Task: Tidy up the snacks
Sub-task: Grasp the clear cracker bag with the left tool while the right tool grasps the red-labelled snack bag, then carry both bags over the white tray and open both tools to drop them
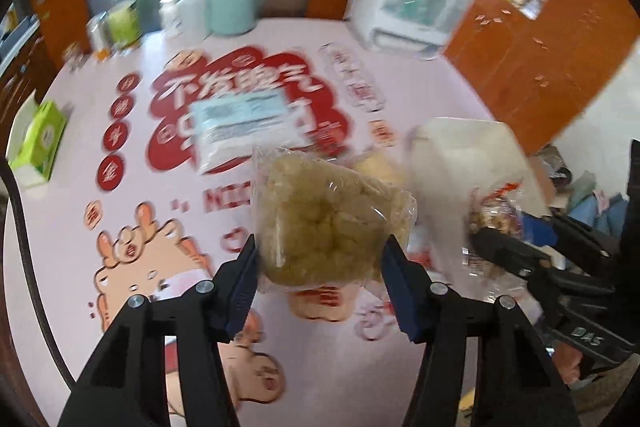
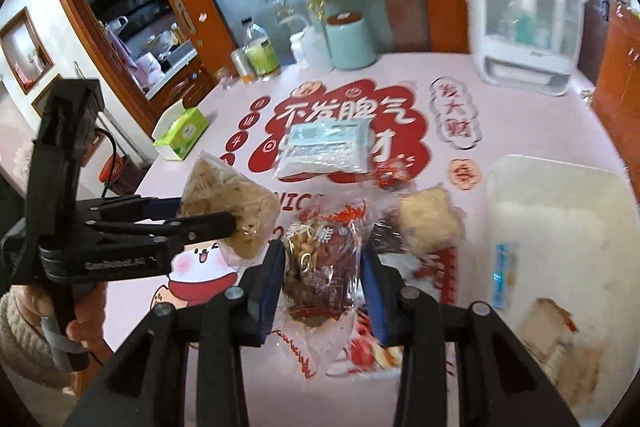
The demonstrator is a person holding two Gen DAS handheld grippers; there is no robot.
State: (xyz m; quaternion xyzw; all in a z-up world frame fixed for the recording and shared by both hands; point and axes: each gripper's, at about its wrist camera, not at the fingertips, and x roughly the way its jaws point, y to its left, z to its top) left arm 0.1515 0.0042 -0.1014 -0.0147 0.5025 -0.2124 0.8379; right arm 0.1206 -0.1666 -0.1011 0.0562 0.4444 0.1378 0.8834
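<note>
We have a snack in each claw. The left claw is closed about halfway onto a clear packet of pale yellow-green puffed pieces, carried clear of the pink printed tabletop. The right claw is pinched narrower on a clear red-printed bag of mixed nuts, also lifted. Just beyond lie a small pale square snack packet and a dark red wrapped one beside it, not yet picked up. To the right sits a white plastic bin with a wrapped item already at its near end; we judge it the collecting place. Farther off rests a flat white-and-blue pouch. We reckon the job barely half done.
</note>
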